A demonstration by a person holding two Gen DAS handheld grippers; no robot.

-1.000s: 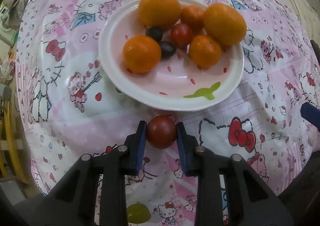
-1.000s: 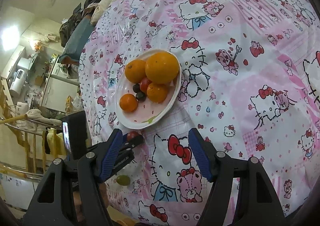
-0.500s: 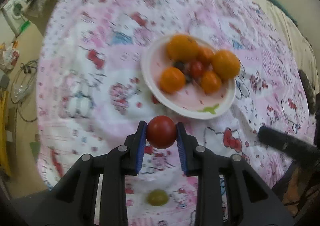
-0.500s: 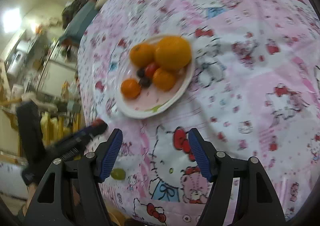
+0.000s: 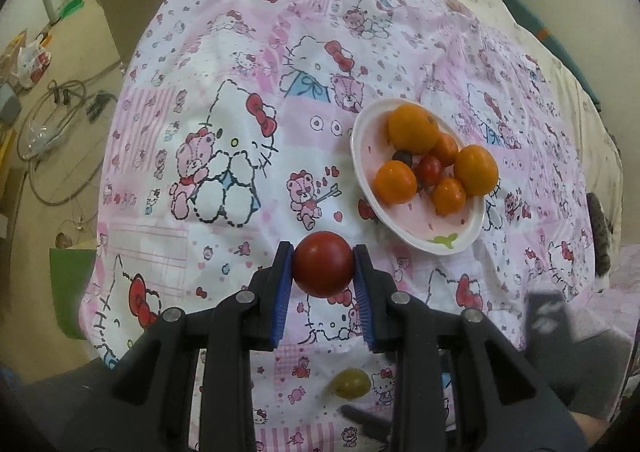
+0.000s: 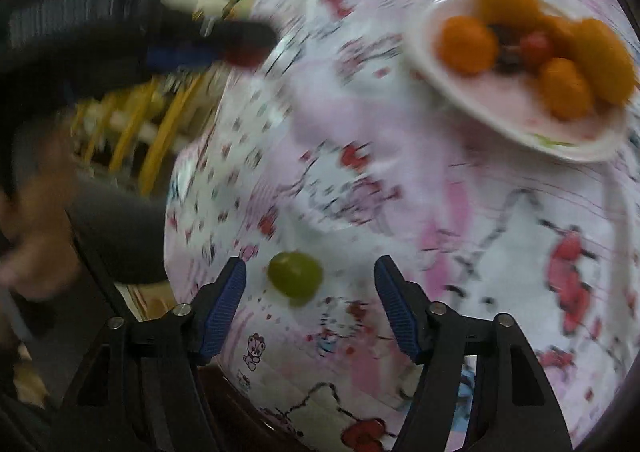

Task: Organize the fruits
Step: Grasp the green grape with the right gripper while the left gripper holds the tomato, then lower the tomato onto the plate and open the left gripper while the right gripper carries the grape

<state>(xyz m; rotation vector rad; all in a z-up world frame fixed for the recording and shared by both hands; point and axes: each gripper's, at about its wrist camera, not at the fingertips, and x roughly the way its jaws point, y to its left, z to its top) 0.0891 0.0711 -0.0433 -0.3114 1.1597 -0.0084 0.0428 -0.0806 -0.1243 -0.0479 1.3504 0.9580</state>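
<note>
My left claw (image 5: pixel 323 272) is clamped on the tomato (image 5: pixel 322 263), lifted short of the plate (image 5: pixel 362 171); I should lower it into the bare near side, clear of the oranges (image 5: pixel 414 127). My right claw (image 6: pixel 310 306), jaws apart and just closing, frames the green grape (image 6: pixel 295 274) near the bed's (image 5: pixel 240 51) front edge; centre first, squeeze gently, or it rolls off

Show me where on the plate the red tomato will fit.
The plate is bare along its near rim, by the green leaf mark, in front of the oranges. Its far half is crowded with fruit. The red tomato sits in the left gripper.
</note>
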